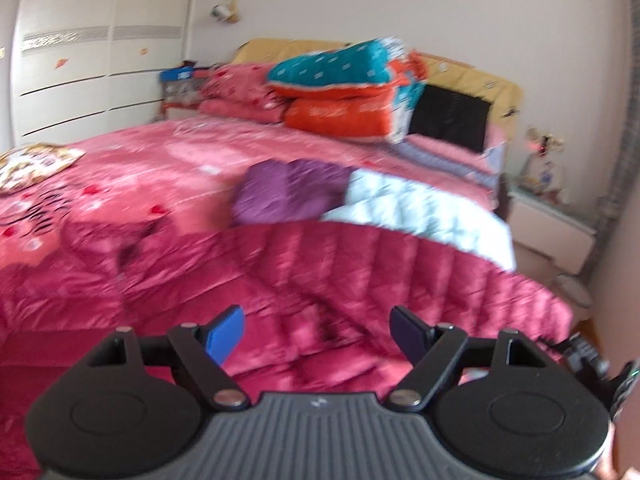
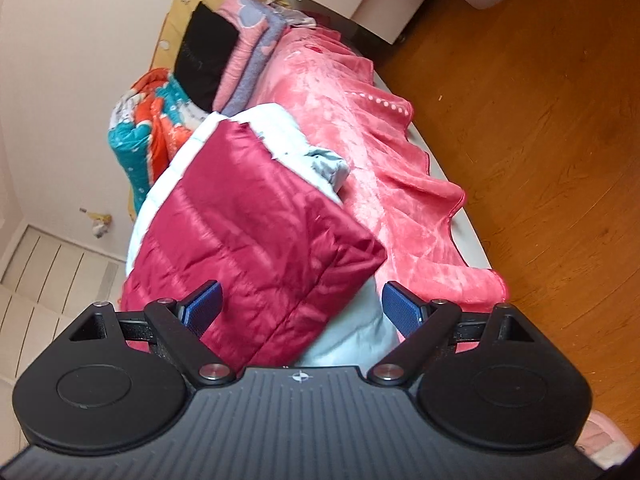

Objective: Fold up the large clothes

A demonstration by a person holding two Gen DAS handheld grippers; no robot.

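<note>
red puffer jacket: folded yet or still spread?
Partly folded. In the right wrist view the red jacket has a flap doubled over; the left wrist view shows much of it spread across the bed.

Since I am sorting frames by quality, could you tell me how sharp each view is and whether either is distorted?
Left wrist view: motion blur smears the red quilted jacket and the purple garment; the wardrobe bows from the fisheye. Right wrist view: sharper, rolled sideways; sheen on the jacket.
</note>
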